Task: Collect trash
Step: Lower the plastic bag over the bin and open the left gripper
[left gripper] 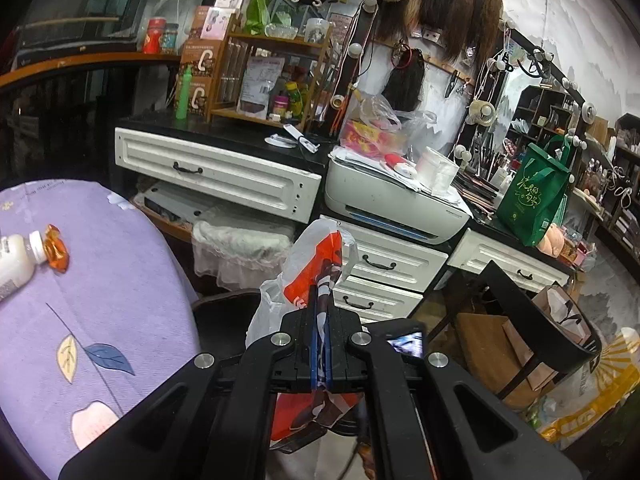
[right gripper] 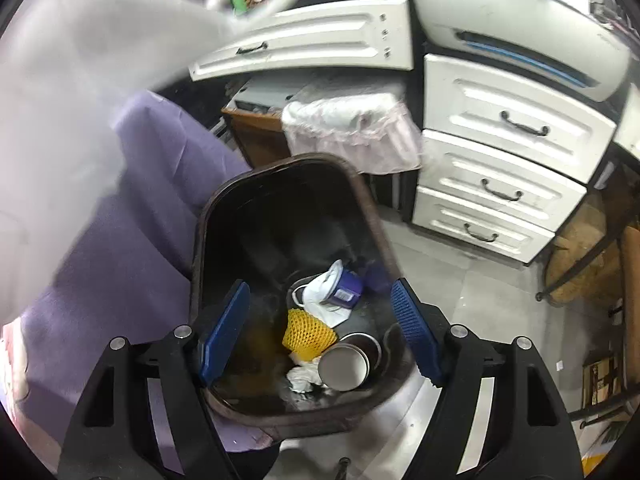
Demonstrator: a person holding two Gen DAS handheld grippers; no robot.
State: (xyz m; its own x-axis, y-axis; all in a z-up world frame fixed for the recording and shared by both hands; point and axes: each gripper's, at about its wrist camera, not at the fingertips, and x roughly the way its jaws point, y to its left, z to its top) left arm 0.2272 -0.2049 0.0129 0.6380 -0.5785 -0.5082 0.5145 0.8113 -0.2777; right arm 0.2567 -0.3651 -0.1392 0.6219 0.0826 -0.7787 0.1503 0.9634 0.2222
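My left gripper (left gripper: pixel 320 344) is shut on a white and orange plastic bag (left gripper: pixel 310 268), held up beside the purple-clothed table (left gripper: pixel 100 300). A white bottle (left gripper: pixel 18 260) with an orange wrapper (left gripper: pixel 56 248) lies on that table at the far left. My right gripper (right gripper: pixel 320 336) is open and empty, right above a dark trash bin (right gripper: pixel 208 216). The bin holds a yellow foam net (right gripper: pixel 308 332), a white and purple cup (right gripper: pixel 340 288), paper cups (right gripper: pixel 344 368) and crumpled tissue (right gripper: pixel 302 378). A blurred white sheet of plastic (right gripper: pixel 60 100) covers the upper left of the right wrist view.
White drawer units (right gripper: pixel 500 160) and a white printer (left gripper: pixel 392 204) stand behind the bin. A lace-covered box (right gripper: pixel 352 136) sits under the desk. A green tote bag (left gripper: pixel 532 196) stands on the counter. A black chair (left gripper: pixel 536 320) and paper bags (left gripper: pixel 500 356) are at the right.
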